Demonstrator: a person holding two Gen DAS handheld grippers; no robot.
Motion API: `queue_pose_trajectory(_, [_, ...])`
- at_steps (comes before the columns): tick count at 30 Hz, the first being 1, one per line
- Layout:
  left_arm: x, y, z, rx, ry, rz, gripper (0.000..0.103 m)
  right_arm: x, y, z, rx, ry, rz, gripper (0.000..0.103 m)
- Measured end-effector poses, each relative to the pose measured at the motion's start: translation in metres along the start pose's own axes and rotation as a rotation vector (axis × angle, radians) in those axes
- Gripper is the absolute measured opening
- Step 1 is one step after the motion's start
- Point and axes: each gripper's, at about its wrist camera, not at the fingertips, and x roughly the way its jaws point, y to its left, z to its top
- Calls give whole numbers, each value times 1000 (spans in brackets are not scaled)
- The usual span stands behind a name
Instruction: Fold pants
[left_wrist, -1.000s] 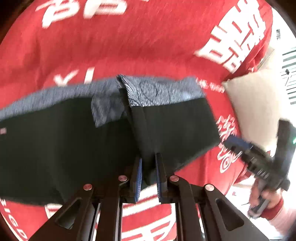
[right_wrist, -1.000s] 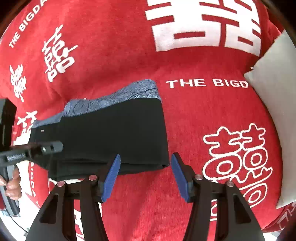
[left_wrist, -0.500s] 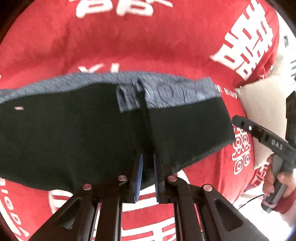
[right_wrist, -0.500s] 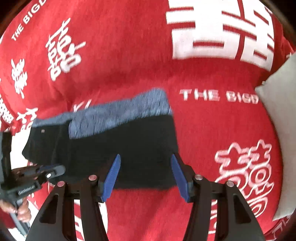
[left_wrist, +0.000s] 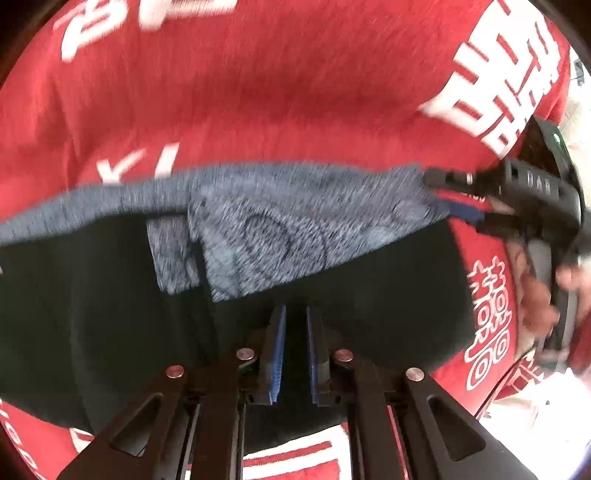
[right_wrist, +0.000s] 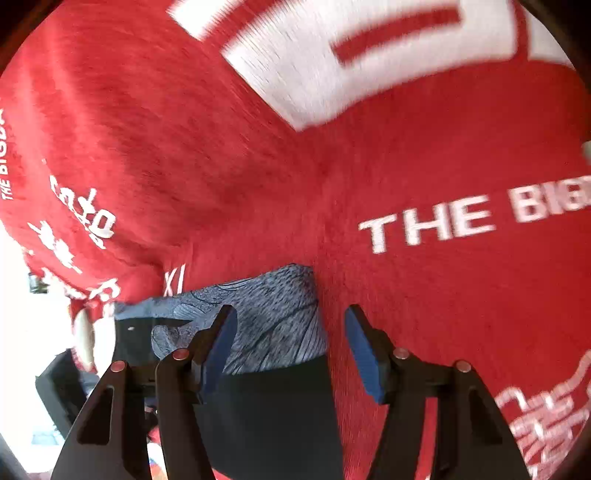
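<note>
Black pants (left_wrist: 92, 314) with a blue-grey patterned waistband (left_wrist: 280, 225) lie folded on a red blanket (left_wrist: 258, 92). My left gripper (left_wrist: 295, 317) is shut on a fold of the black cloth. My right gripper (right_wrist: 288, 343) is open, its jaws straddling the waistband corner (right_wrist: 280, 325) of the pants (right_wrist: 273, 413). In the left wrist view the right gripper (left_wrist: 454, 199) sits at the waistband's right end, held by a hand (left_wrist: 535, 295).
The red blanket (right_wrist: 369, 166) carries white characters and the words "THE BIGD" (right_wrist: 461, 218). A bright floor area (right_wrist: 33, 332) shows past the blanket's left edge in the right wrist view.
My right gripper moved forward from the pants' near edge to the waistband corner. My left gripper pushed further over the pants, still clamped on the cloth.
</note>
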Motion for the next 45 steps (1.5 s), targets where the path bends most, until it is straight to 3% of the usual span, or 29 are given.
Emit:
queue_pose_trajectory(1, [-1, 2, -4, 5, -18, -8, 11, 7, -4, 2, 10, 30, 40, 64])
queue_pose_trajectory(3, [-3, 4, -7, 9, -22, -5, 11, 23, -11, 4, 55, 88, 114, 48])
queue_pose_trajectory(6, [-3, 0, 0, 7, 1, 9, 11, 20, -16, 4, 87, 79, 91, 29])
queue_pose_trajectory(9, [1, -6, 10, 39, 2, 21, 11, 3, -22, -2, 116, 6, 63, 25])
queue_pose_trajectory(14, [2, -6, 0, 74, -22, 32, 11, 14, -19, -4, 134, -10, -16, 36])
queue_pose_trajectory(17, [-6, -7, -3, 80, -7, 45, 11, 2, -7, -10, 102, -36, -107, 58])
queue_pose_trajectory(20, [-16, -5, -2, 76, -3, 81, 11, -20, 7, -30, 53, -66, -180, 60])
queue_pose_trajectory(23, [-26, 0, -2, 48, -14, 63, 12, -40, 21, -53, -17, -83, -269, 60])
queue_pose_trajectory(24, [-29, 2, -3, 35, -14, 60, 28, -46, 27, -62, -40, -93, -282, 60])
queue_pose_trajectory(25, [-30, 4, -4, 26, -15, 56, 64, -50, 34, -68, -58, -100, -285, 60])
queue_pose_trajectory(26, [-32, 5, -5, 14, -28, 55, 75, -51, 41, -74, -79, -103, -286, 60])
queue_pose_trajectory(27, [-37, 6, -9, 8, -58, 51, 76, -54, 48, -81, -108, -100, -286, 60])
queue_pose_trajectory(34, [-30, 7, -16, 22, -14, -19, 76, -40, 68, -106, -116, -61, -255, 60])
queue_pose_trajectory(40, [-24, 6, -21, 17, 35, -50, 75, -52, 66, -108, -100, -72, -247, 60])
queue_pose_trajectory(44, [-24, 8, -27, 22, 58, -59, 54, -54, 67, -111, -99, -79, -248, 60])
queue_pose_trajectory(45, [-23, 9, -28, 24, 66, -63, 39, -56, 66, -111, -98, -80, -246, 60])
